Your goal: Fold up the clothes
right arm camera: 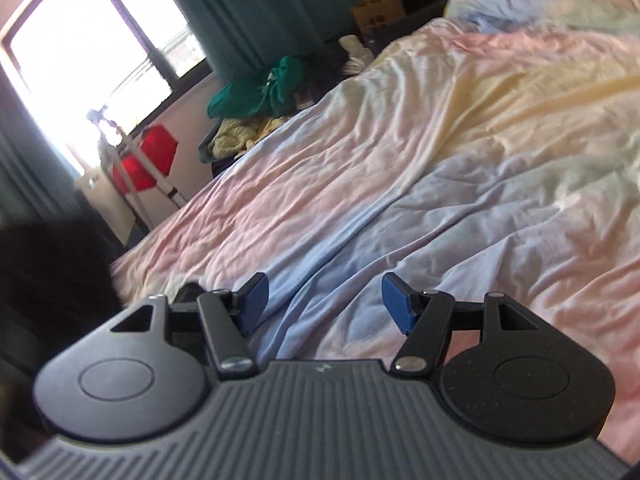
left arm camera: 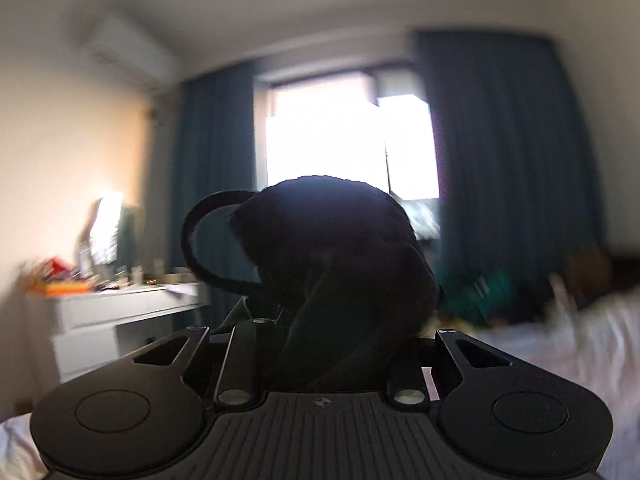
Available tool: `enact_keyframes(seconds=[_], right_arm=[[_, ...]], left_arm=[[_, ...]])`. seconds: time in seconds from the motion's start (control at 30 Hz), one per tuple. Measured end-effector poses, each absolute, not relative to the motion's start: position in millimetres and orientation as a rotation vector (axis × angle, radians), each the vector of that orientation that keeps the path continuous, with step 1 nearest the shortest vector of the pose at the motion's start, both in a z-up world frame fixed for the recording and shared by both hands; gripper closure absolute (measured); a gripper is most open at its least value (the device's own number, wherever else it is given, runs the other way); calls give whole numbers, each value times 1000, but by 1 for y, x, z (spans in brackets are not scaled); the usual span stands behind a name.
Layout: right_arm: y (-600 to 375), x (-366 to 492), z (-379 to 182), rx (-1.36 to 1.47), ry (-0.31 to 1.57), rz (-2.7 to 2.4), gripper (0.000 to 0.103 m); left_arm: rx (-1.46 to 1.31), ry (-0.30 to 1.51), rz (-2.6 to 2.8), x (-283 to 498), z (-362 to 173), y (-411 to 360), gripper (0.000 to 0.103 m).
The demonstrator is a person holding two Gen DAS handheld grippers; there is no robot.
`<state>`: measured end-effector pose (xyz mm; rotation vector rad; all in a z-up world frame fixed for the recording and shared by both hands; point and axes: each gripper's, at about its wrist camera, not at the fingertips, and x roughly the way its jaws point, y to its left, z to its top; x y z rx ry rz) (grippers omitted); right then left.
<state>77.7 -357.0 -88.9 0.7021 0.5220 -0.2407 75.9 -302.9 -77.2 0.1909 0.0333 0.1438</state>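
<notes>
- The right gripper (right arm camera: 324,300) hangs over a rumpled duvet (right arm camera: 460,152) in pale pink, blue and yellow, its blue fingertips (right arm camera: 394,300) spread wide apart with nothing between them.
- Left of the left finger, a dark garment (right arm camera: 52,264) fills the frame edge, blurred.
- Far ahead of the fingers, a heap of green and yellowish clothes (right arm camera: 256,108) lies beside the bed.
- Beyond that heap stands a brown paper bag (right arm camera: 378,10).
- Ahead and left, a red container (right arm camera: 146,158) sits below a bright window (right arm camera: 92,60).
</notes>
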Motion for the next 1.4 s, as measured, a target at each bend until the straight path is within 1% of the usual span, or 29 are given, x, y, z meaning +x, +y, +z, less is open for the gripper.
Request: enact_keyframes(seconds=[0.1, 0.17, 0.23, 0.27, 0.3, 0.33, 0.37, 0.4, 0.43, 0.5, 0.6, 0.67, 0.73, 0.8, 0.9, 1.0, 1.07, 1.13, 1.17, 1.23, 1.27, 1.4], right_arm=[[-371, 79, -95, 755, 509, -247, 36], [-381, 79, -99, 790, 501, -251, 36], [-389, 80, -102, 825, 492, -251, 36], [-388, 81, -103, 844, 488, -234, 36], [-387, 82, -104, 857, 483, -216, 36], [-385, 83, -103, 857, 481, -206, 36], [-382, 85, -102, 854, 479, -195, 36], [-379, 86, -100, 841, 476, -176, 36], [-374, 87, -97, 829, 471, -144, 36], [-365, 89, -91, 817, 463, -70, 36], [-353, 89, -88, 822, 469, 16, 36], [-347, 90, -91, 860, 492, 73, 24], [-345, 91, -98, 920, 524, 95, 19], [-342, 92, -106, 950, 563, 74, 19], [-338, 89, -118, 972, 619, 3, 19], [-335, 88, -134, 1005, 694, -50, 18], [-332, 90, -148, 1063, 744, -50, 18], [-325, 94, -160, 1130, 751, -9, 18], [-322, 97, -165, 1152, 749, 7, 18], [-311, 102, -164, 1110, 708, 4, 19], [-306, 103, -163, 1075, 686, -24, 19], [-295, 103, -156, 989, 588, -50, 18]], left_arm=[[289, 144, 56, 82, -120, -325, 77], [340, 157, 50, 80, -132, -329, 75], [379, 161, 49, 83, -136, -334, 69], [392, 182, 34, 85, -136, -335, 64], [418, 210, -6, 88, -136, -333, 50], [445, 238, -50, 92, -135, -331, 44], [488, 255, -94, 90, -136, -332, 41], [532, 261, -121, 87, -139, -336, 32], [575, 265, -144, 84, -143, -341, 19], [648, 273, -196, 72, -148, -337, 13], [726, 284, -252, 55, -155, -311, 11], [755, 298, -268, 47, -154, -288, 10], [764, 312, -262, 40, -150, -269, 10], [756, 328, -237, 35, -144, -246, 10], [721, 348, -185, 31, -138, -189, 9], [621, 381, -132, 28, -129, -137, 9], [582, 429, -113, 40, -131, -122, 9], [556, 454, -97, 52, -129, -115, 9], [543, 458, -90, 58, -127, -114, 9], [482, 464, -78, 65, -121, -101, 9], [450, 463, -71, 69, -117, -94, 9], [241, 498, -49, 38, -93, -41, 9]])
